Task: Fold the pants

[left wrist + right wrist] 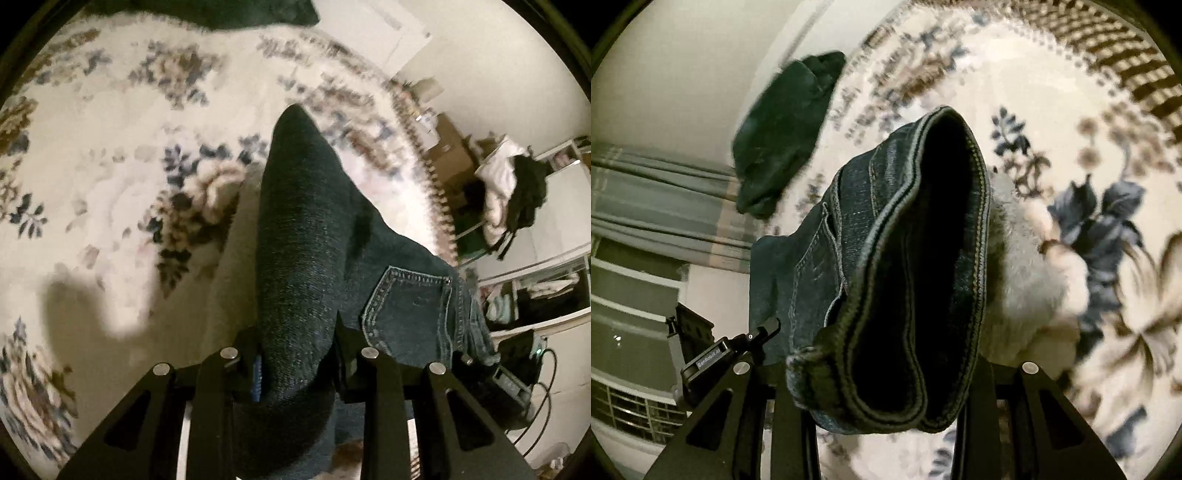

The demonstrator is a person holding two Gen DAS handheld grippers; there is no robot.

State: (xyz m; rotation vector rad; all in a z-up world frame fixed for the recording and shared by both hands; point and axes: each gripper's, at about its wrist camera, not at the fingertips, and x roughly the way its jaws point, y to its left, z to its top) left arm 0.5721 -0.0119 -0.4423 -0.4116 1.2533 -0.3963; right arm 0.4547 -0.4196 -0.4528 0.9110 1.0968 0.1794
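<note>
While the left wrist camera is looking down along its fingers, the left gripper (pixel 297 354) is clamping a thick fold of the jeans (pixel 306 258), its two fingers pressed against the denim on either side with no gap showing. The dark blue cloth is rising from the gripper and tapering to a rounded end above a floral rug (pixel 110 129). To the right of the held fold, a back pocket (pixel 410 306) with pale stitching is hanging beside the gripper. A dark garment (pixel 221 13) is lying at the far edge of the rug. Further right, a chair piled with clothes (pixel 509 188) is standing off the rug, and cables (pixel 539 402) are trailing on the floor near the lower right.

Looking along the right wrist camera, the right gripper (pixel 886 373) is closing on the jeans (pixel 849 258) at the waistband (pixel 975 229), whose doubled, stitched edge is looping up and away from the fingers with the dark inside of the garment facing the lens. The denim is filling the space between the fingers. The jeans are hanging above the rug (pixel 1052 92), where a green garment (pixel 786 133) is lying crumpled near the wall. A small black device (pixel 709 360) is showing beside the left finger.
</note>
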